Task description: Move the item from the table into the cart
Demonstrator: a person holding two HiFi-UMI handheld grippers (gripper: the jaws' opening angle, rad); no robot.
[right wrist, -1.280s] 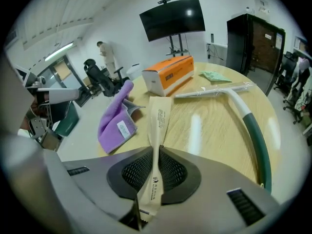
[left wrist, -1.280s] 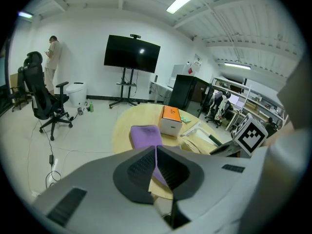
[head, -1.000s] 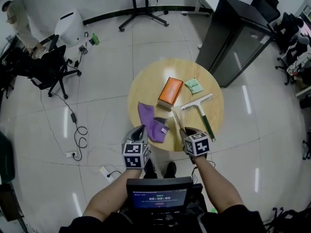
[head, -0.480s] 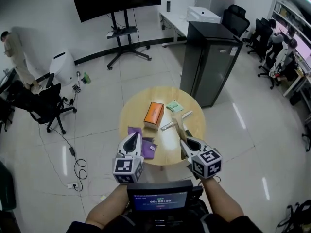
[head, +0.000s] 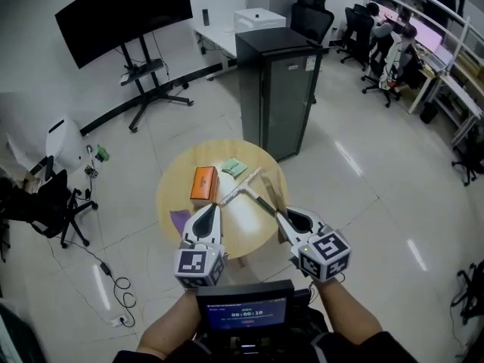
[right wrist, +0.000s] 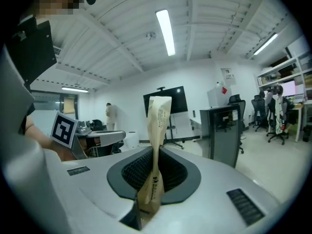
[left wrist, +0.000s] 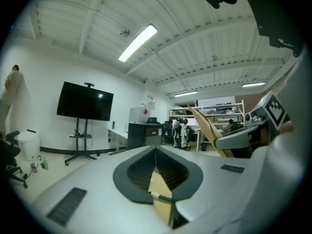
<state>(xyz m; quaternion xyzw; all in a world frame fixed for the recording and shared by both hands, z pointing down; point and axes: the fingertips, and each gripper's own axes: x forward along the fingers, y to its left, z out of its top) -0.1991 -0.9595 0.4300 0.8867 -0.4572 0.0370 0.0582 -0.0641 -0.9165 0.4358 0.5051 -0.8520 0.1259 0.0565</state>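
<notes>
**Right gripper view: item gripped, delivery outstanding**

Right gripper view shows my right gripper (right wrist: 157, 154) with its jaws pressed together on the lower end of a tan paper chopstick sleeve (right wrist: 157, 126). The sleeve stands upright out of the pads. Head view places the sleeve in the air above the near edge of the round wooden table (head: 175, 193), clear of its surface. My left gripper (left wrist: 156, 154) has its jaws together and carries nothing. I read the tan sliver beneath them as the table top seen through the slit.

I judge the pick-up complete and the carry to be the step in hand. Transport and release into the cart are left to do. No view shows a cart, so I cannot say how near the drop-off is.

On the table lie an orange box (head: 203, 184), a green packet (head: 234, 167), a squeegee (head: 240, 189) and a purple cloth (head: 181, 219). The task names one item only, so I treat these as outside the job unless told otherwise.
</notes>
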